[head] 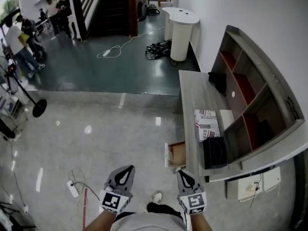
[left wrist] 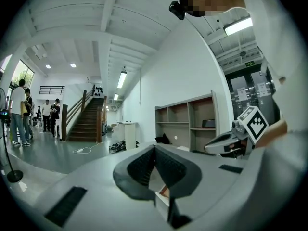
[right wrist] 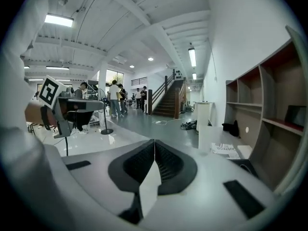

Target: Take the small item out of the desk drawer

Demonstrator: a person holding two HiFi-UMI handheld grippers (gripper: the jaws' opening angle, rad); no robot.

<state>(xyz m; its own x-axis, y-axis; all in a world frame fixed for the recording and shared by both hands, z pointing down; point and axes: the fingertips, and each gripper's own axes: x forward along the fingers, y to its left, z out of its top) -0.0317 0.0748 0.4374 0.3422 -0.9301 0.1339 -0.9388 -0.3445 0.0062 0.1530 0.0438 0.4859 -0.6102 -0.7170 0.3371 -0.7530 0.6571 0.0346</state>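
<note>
The desk drawer (head: 176, 154) stands pulled out from the grey desk (head: 190, 129), showing a brown inside; I cannot make out a small item in it. My left gripper (head: 126, 170) hovers over the floor left of the drawer, jaws together and empty. My right gripper (head: 185, 174) hangs just below the drawer's near corner, also shut with nothing in it. In the left gripper view the pads (left wrist: 144, 165) meet at the tip and the right gripper (left wrist: 230, 141) shows beside them. In the right gripper view the left gripper (right wrist: 72, 106) appears at the left.
On the desk lie a printed paper (head: 207, 124), a white box (head: 225, 119), a black box (head: 214, 152) and a black bag (head: 218, 81), with a shelf unit (head: 255, 93) behind. A power strip (head: 72, 188) and cables lie on the floor. People stand far left.
</note>
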